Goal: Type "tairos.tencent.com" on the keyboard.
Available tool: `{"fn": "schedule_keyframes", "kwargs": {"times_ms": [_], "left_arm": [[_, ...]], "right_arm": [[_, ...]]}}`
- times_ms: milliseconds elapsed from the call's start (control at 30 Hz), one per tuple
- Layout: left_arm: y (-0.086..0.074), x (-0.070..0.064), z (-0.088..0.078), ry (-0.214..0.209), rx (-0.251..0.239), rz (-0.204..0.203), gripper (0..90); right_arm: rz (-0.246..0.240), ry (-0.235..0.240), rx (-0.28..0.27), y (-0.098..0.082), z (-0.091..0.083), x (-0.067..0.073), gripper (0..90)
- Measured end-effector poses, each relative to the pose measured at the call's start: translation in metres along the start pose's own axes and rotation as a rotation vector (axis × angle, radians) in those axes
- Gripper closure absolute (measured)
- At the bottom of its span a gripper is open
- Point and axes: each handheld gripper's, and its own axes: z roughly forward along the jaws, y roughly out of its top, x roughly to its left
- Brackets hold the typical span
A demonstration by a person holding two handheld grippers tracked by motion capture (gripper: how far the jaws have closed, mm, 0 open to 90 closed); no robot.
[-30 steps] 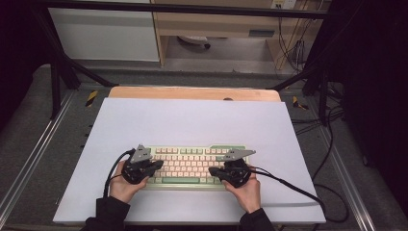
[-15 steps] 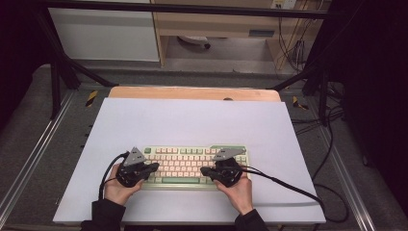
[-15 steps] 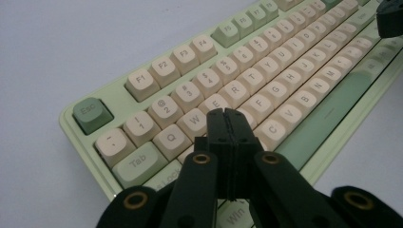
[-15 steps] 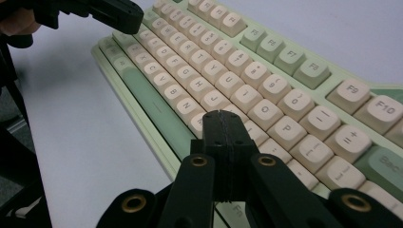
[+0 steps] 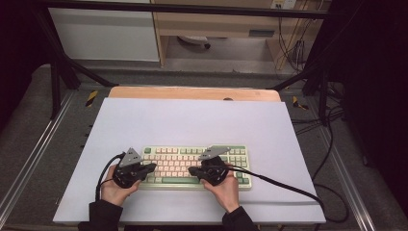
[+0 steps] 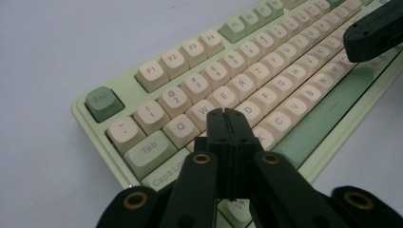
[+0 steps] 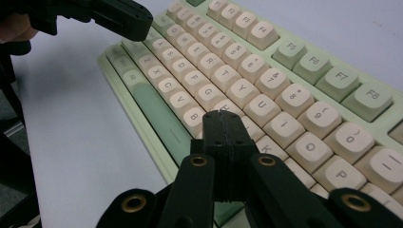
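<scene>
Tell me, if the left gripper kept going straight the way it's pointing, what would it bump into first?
Probably the keyboard. The left gripper, jaws shut, slants down over the keys near the S key; the tip hides whether they touch.

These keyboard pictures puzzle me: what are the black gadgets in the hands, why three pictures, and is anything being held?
No robot here: a person holds a hand-held gripper in each hand. The top picture comes from a fixed camera above the table. It shows the left gripper and the right gripper over a pale green keyboard, which lies on a white table top. The other two pictures come from small cameras riding on the grippers, looking along their black fingers. In the left gripper view, the shut fingers hover around the S and D keys; in the right gripper view, the fingers sit near H and J. Both pairs are pressed together with nothing between them, so nothing is held. They look poised to poke keys.
</scene>
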Motion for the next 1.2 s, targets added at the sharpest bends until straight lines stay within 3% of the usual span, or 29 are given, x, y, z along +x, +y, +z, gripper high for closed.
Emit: {"fn": "schedule_keyframes", "kwargs": {"times_ms": [633, 1200], "left_arm": [[-0.001, 0.0, 0.002, -0.002, 0.006, -0.001, 89.6], [-0.001, 0.001, 0.002, -0.001, 0.008, -0.001, 89.6]], "right_arm": [[0.005, 0.021, 0.019, 0.001, 0.018, 0.003, 90.0], [-0.011, 0.013, 0.031, -0.002, 0.02, 0.003, 90.0]]}}
